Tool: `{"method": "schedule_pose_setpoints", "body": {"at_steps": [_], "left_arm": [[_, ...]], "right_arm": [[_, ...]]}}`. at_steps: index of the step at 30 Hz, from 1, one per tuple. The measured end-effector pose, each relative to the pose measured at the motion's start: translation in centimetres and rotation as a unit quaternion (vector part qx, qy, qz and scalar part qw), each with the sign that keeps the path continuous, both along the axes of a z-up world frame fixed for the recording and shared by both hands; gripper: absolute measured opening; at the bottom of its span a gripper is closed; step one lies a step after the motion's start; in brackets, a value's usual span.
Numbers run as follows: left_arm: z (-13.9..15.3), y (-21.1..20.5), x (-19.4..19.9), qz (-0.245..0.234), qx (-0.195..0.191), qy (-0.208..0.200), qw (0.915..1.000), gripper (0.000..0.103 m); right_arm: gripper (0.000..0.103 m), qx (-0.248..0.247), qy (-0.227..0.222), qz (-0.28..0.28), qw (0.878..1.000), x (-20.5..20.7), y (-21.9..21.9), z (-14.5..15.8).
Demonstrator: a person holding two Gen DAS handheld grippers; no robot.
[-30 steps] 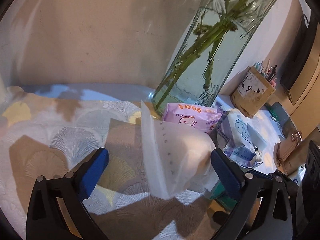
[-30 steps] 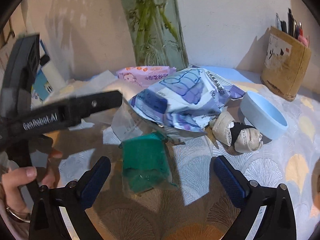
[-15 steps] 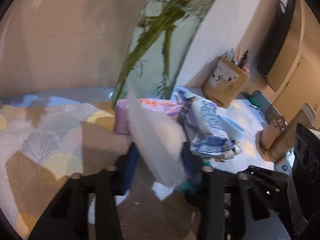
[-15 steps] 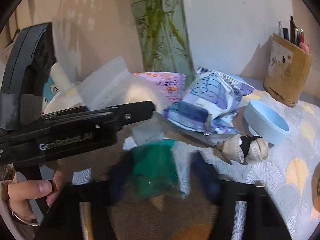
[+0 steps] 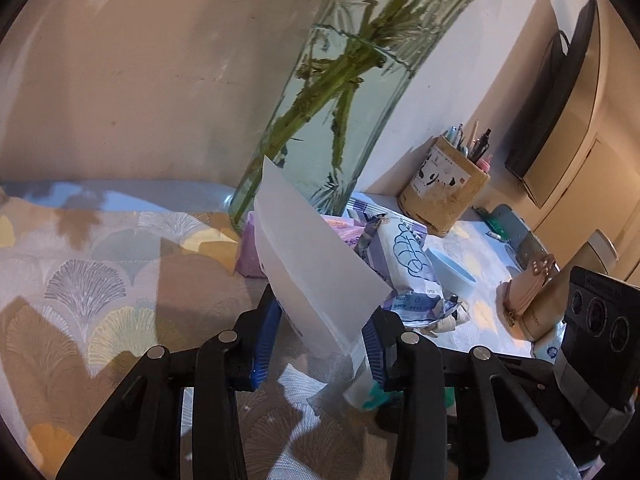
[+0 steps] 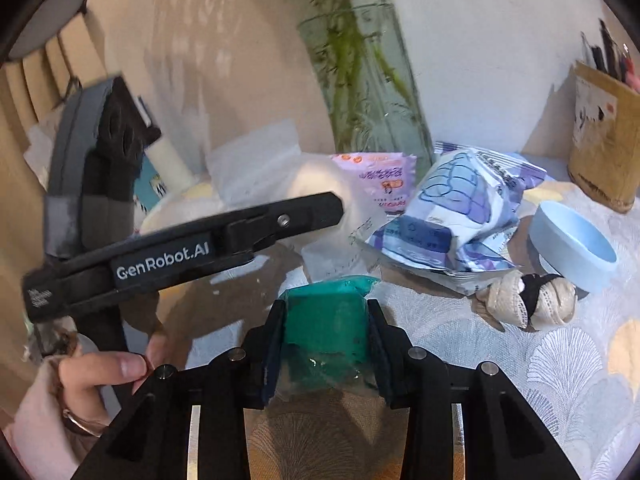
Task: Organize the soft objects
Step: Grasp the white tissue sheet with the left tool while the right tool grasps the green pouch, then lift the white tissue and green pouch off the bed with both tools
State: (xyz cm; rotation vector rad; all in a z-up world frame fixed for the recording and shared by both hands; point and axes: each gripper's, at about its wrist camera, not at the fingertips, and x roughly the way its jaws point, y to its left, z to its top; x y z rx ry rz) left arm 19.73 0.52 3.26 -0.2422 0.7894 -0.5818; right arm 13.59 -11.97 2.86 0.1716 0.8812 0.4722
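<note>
My left gripper [image 5: 320,320] is shut on a white translucent pouch [image 5: 316,276], which tilts up off the patterned tablecloth [image 5: 100,280]. In the right wrist view the same pouch [image 6: 256,164] shows behind the left gripper's black body. My right gripper [image 6: 326,312] has a green packet [image 6: 326,320] between its jaws; they are closing and the pads press its sides. Behind lie a pink wipes pack [image 6: 380,176], a crumpled blue-and-white tissue pack [image 6: 460,208] and rolled beige socks [image 6: 528,300].
A tall glass vase [image 5: 340,120] with green stems stands by the wall. A light blue bowl [image 6: 572,244], a cardboard pen holder [image 5: 444,192] and a pink purse [image 5: 528,292] sit to the right. A hand [image 6: 104,372] grips the left tool.
Both grippers went from wide open to closed: the left onto the white pouch, which rose and tilted, the right onto the green packet.
</note>
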Motion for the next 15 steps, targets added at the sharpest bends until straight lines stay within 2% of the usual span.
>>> {"method": "schedule_pose_setpoints", "body": {"at_steps": [4,5,6,7,9,10,11,12,15], "left_arm": [[-0.2,0.0,0.1,0.002,0.006,0.007,1.0000,0.039],[-0.3,-0.2,0.3,0.003,0.009,0.012,0.9999,0.052],[-0.5,-0.3,0.6,0.009,0.015,0.022,0.9996,0.061],[-0.8,-0.3,1.0,0.019,0.024,0.034,0.9989,0.076],[-0.8,-0.3,1.1,0.018,0.016,0.031,0.9992,0.075],[-0.7,-0.3,1.0,0.016,0.012,0.027,0.9994,0.070],[-0.6,-0.3,0.9,0.014,0.008,0.021,0.9997,0.047],[-0.5,-0.3,0.8,0.008,0.001,0.015,0.9998,0.041],[-0.3,-0.6,0.6,-0.001,0.002,0.010,0.9999,0.040]], "right_arm": [[0.038,0.058,-0.026,0.024,0.998,-0.8,-1.1,0.7],[0.038,0.068,-0.039,0.026,0.997,-1.1,-1.4,1.0],[0.038,0.072,-0.045,0.025,0.996,-1.3,-1.5,1.2],[0.038,0.075,-0.047,0.023,0.996,-1.4,-1.7,1.2],[0.038,0.076,-0.036,0.022,0.996,-1.0,-1.7,1.0],[0.038,0.074,-0.031,0.021,0.997,-0.9,-1.6,0.8],[0.038,0.071,-0.029,0.020,0.997,-0.9,-1.6,0.8],[0.038,0.070,-0.028,0.021,0.997,-0.6,-1.5,0.8],[0.038,0.065,-0.024,0.021,0.997,-0.4,-1.3,0.5]]}}
